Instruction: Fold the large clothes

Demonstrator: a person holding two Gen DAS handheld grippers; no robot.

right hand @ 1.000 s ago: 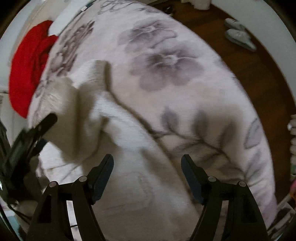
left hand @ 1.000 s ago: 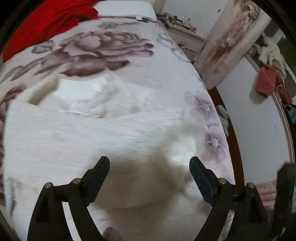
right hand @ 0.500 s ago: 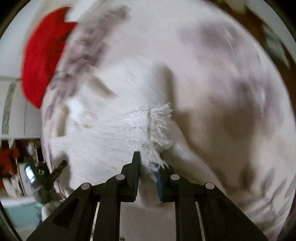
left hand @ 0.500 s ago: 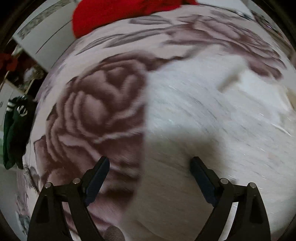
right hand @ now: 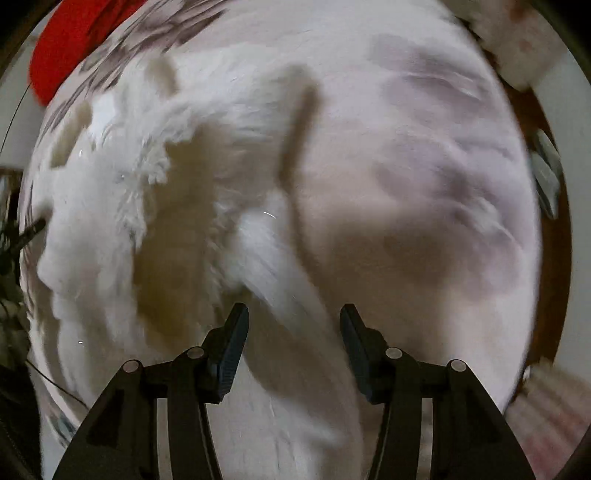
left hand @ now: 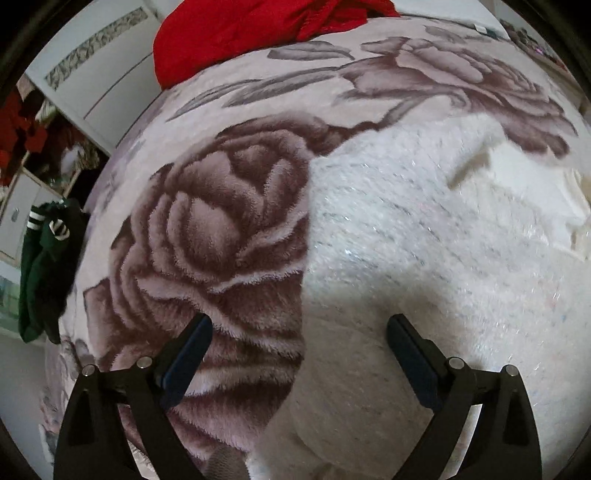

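A large fluffy white garment with glittery threads lies spread on a bed covered by a pale blanket with big mauve roses. My left gripper is open and empty, hovering over the garment's left edge where it meets the blanket. In the right wrist view the white garment lies rumpled with a fringed edge showing; the view is blurred. My right gripper is open and empty above the garment's right side.
A red garment lies bunched at the head of the bed and shows in the right wrist view. A dark green garment hangs off the left. Brown floor with slippers is on the right.
My right gripper was shut on the garment's fringed edge half a second ago; it has opened and let go, and the fringe now lies farther away. My left gripper stayed open and swung left.
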